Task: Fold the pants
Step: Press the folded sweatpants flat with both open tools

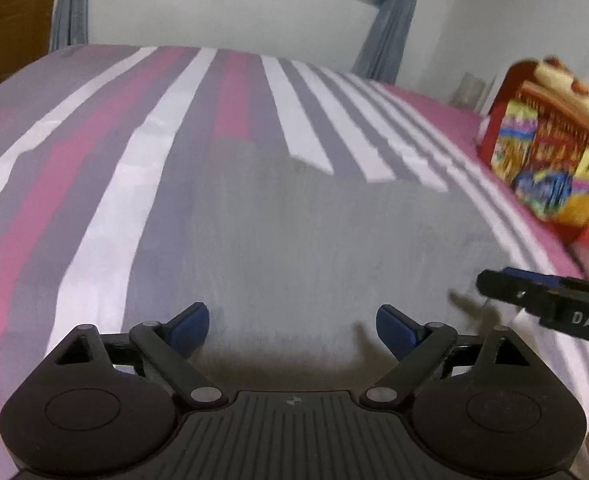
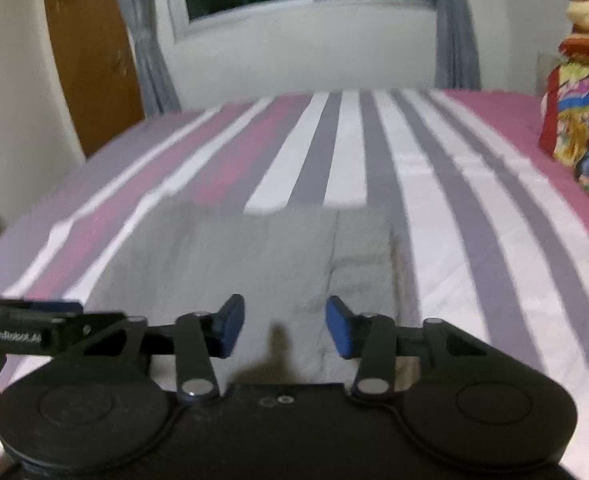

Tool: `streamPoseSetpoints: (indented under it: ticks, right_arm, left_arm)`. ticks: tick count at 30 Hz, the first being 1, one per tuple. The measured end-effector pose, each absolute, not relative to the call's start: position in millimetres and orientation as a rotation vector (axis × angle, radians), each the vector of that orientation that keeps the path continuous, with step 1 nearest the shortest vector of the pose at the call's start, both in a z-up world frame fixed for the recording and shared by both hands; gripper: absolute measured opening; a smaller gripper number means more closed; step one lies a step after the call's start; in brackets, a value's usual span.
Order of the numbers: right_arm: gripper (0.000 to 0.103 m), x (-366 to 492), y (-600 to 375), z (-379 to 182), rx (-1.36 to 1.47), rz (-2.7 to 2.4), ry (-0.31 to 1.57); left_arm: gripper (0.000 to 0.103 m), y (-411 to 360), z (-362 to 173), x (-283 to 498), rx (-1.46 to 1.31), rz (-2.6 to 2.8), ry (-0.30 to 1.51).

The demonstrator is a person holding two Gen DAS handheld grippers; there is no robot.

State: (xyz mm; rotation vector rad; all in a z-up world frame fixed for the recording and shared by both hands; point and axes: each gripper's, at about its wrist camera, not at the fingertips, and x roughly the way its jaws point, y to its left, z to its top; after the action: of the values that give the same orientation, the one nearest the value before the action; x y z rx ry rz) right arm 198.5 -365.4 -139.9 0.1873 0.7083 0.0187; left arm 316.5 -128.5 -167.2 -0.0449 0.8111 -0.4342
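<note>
Pants (image 2: 254,272) lie flat on the bed (image 2: 474,240) just ahead of both my hand-held grippers, a pale grey, soft-looking rectangle with a lengthwise seam or fold line right of its middle. Judging by that compact shape, a fold is already in, and I seem to be between grips.

My left hand-held gripper (image 1: 292,330) hangs above the near part of the cloth, blue pads spread wide, nothing between them. My right hand-held gripper (image 2: 284,330) sits just beside it to the right, jaws partly apart and empty.

Next, I judge, comes pinching two corners of one edge together and carrying them across evenly, since the limp fabric will sag and skew.

Under the pants the bedsheet runs in pink, white and grey stripes; a bright, patterned bundle (image 2: 582,120) rests far right.
</note>
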Motion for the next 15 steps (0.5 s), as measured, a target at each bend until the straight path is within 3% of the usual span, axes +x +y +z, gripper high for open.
streamPoseSetpoints:
  ticks: [4,9,12,15]
  right_arm:
    - [0.036,204.5,-370.4,-168.3,0.121,-0.063,0.771]
    - [0.038,208.5,-360.5,-164.6,0.081,-0.066,0.784]
    - [0.043,206.3,-363.7,-154.9,0.136,-0.047,0.778]
    - [0.044,201.2,-363.6,-146.9,0.147,-0.047,0.757]
  left_arm:
    - [0.090,-132.8,-182.7,311.1,0.013,-0.437,0.838]
    - [0.091,-136.2,-176.2,309.3,0.023,-0.420,0.834]
    - [0.103,-136.0,-164.9,304.6,-0.005,-0.401,0.846]
    - [0.103,-138.9,-152.6,302.2,-0.034,-0.380,0.853]
